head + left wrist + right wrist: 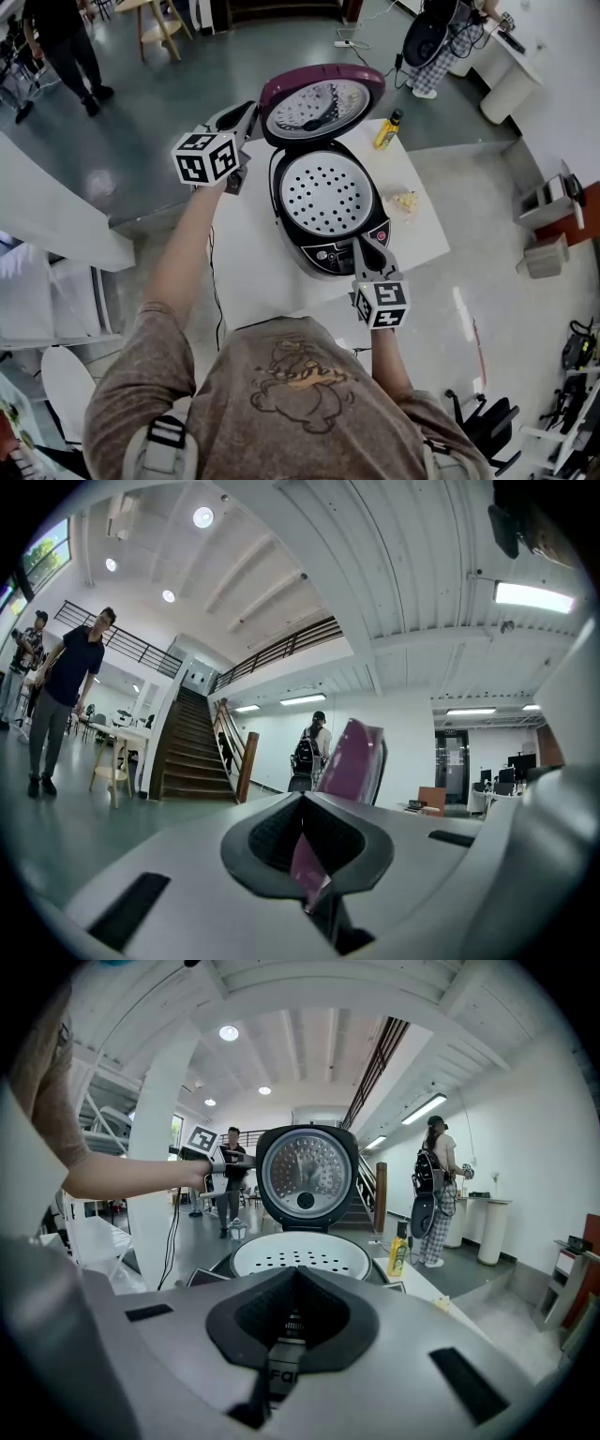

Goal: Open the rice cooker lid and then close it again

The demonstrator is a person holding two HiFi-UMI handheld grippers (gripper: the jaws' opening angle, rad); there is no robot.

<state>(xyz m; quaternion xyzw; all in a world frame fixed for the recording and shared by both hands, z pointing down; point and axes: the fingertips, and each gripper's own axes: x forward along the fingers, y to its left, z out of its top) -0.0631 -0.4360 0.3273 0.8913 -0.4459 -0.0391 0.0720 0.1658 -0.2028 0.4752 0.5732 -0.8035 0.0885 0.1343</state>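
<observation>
The rice cooker (323, 253) stands on the white table (248, 272) with its purple lid (319, 101) swung up and open. Inside lies a white perforated tray (326, 192). My left gripper (249, 120) is shut and empty, its tips just left of the raised lid's edge; whether they touch it I cannot tell. In the left gripper view the lid (356, 759) rises close beyond the closed left gripper (312, 855). My right gripper (368, 246) is shut at the cooker's front panel. The right gripper view looks over the right gripper (291, 1321) at the tray (300, 1255) and the lid's inner face (305, 1174).
A yellow bottle (387, 129) stands at the table's far right corner, and a small crumpled scrap (403, 200) lies right of the cooker. A cable hangs off the table's left side. People stand farther off on the floor (66, 47), and a staircase (192, 752) is behind.
</observation>
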